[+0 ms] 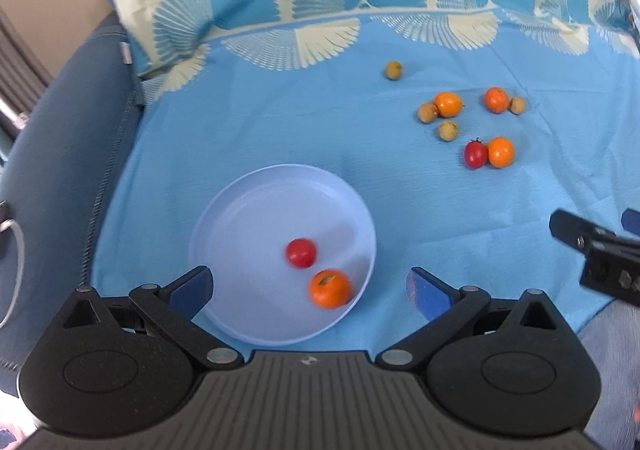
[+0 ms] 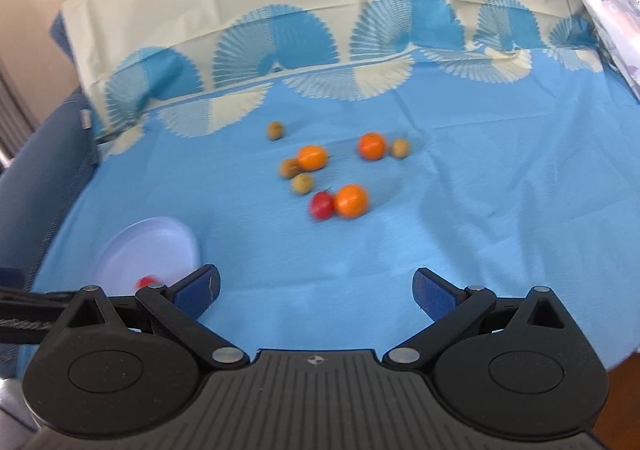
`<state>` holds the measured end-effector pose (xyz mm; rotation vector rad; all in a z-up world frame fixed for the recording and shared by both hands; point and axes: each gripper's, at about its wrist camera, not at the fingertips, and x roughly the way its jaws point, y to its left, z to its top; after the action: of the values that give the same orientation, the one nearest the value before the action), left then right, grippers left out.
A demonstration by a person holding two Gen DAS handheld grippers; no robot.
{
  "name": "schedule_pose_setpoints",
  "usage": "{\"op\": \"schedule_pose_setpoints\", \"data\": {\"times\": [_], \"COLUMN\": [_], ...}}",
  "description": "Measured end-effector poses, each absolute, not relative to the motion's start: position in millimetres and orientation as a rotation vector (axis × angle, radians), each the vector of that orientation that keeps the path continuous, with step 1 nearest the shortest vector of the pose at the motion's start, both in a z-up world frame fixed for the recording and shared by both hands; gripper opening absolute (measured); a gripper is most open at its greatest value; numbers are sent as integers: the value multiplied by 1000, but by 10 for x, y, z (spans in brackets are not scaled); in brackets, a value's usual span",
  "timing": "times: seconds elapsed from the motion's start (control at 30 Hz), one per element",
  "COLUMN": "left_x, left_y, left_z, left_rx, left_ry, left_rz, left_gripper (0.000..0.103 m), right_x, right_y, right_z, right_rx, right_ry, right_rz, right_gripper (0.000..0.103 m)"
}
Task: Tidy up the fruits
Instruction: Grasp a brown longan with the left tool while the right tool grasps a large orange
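Left tongs [image 1: 310, 286]: I am hovering them spread wide and empty over the plate [image 1: 224, 210].
Right tongs [image 2: 316, 288]: I am keeping them agape, holding nothing.
Plate: one tomato [image 1: 301, 252] and one orange [image 1: 330, 289] are lying inside.
Loose fruits [image 2: 351, 200]: sitting on the blue cloth [image 2: 480, 210], well ahead.
Handling: I am judging them light, round, prone to rolling; the tomato soft, so I'd pinch gently across the widest part.

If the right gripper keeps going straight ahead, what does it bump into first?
Probably bare blue cloth. The right gripper is open, and beyond it lie the red tomato and an orange, though depth is hard to judge.
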<state>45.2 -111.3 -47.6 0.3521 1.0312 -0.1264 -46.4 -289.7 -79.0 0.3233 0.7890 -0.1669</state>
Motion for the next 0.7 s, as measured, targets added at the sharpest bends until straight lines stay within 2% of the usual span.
{"op": "schedule_pose_setpoints", "data": {"times": [0.4,0.7], "left_x": [1710,2388], "left_y": [-1921,-2460], "left_z": [-1125,-1660], "left_rx": [284,321], "left_ry": [1117,1143], "left_rz": [-197,-269], "left_gripper": [103,103], "right_x": [486,938], "right_y": [-3560,-3501], "right_z": [-1689,-2176], "right_rx": [231,53], "right_ry": [842,751], "right_rz": [-220,-167], "right_gripper": [102,102]}}
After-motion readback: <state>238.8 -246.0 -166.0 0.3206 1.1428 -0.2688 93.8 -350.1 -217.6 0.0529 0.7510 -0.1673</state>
